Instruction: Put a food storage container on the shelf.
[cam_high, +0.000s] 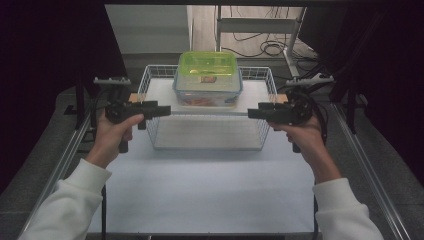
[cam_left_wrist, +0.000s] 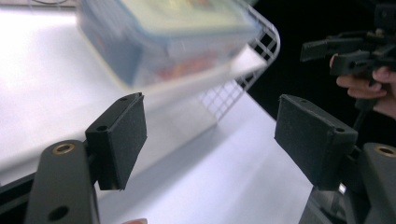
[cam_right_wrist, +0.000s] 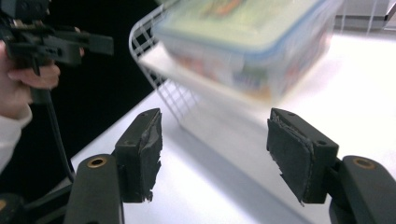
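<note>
Setting: laboratory or recording rig, not a home. Evidence: white work table (cam_high: 200, 195) edged with aluminium rails (cam_high: 367, 170), black curtains (cam_high: 45, 50) enclosing both sides, loose cables (cam_high: 270, 47) on the floor behind, and a metal equipment frame (cam_high: 260, 25) beyond the table.

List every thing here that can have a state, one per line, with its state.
Left hand-held gripper: open, nothing between its jaws.
Right hand-held gripper: open, nothing between its jaws.
Food container: upright on the board, green lid on.
White board: lying across the top of the basket.
Wire basket: upright on the table, with the board across its rim.
</note>
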